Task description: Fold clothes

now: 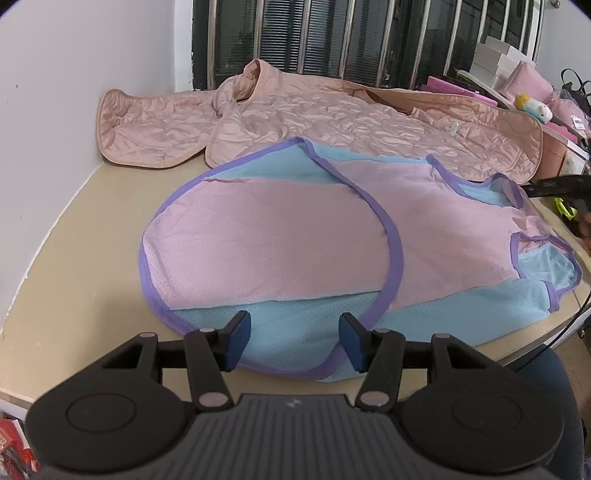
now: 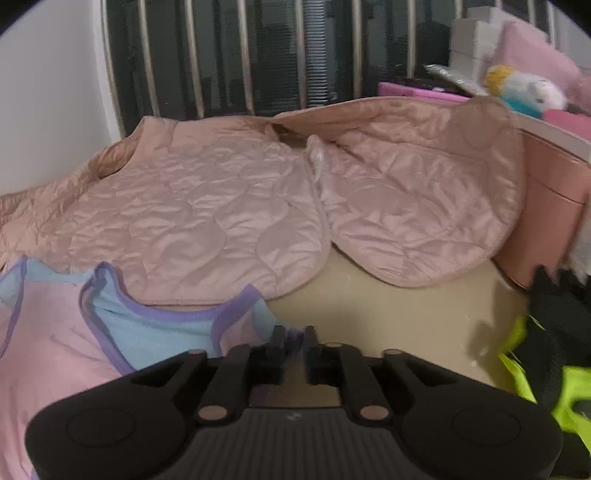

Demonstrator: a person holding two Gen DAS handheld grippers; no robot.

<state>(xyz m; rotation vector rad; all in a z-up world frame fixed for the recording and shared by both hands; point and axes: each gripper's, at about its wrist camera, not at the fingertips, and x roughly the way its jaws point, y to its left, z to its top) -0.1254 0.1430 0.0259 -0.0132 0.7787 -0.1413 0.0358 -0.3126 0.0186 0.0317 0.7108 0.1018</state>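
A pink and light-blue mesh vest [image 1: 277,236] with purple trim lies flat on the beige table [image 1: 74,258], its hem folded over. My left gripper [image 1: 293,332] hovers open at the vest's near blue edge, and the cloth lies under and between its blue pads without being pinched. In the right wrist view my right gripper [image 2: 297,339] stands nearly closed on the purple-edged shoulder strap of the vest [image 2: 48,350]. The same gripper shows as a black shape [image 1: 546,186] at the vest's far right corner. A quilted pink jacket [image 1: 332,118] lies spread behind the vest.
The jacket [image 2: 184,214] covers the back of the table [image 2: 388,314] up to a barred window [image 1: 332,33]. A white wall [image 1: 55,92] closes the left side. Pink boxes and a plush toy [image 2: 524,88] crowd the back right. A black and neon-yellow item [image 2: 535,369] lies at the right edge.
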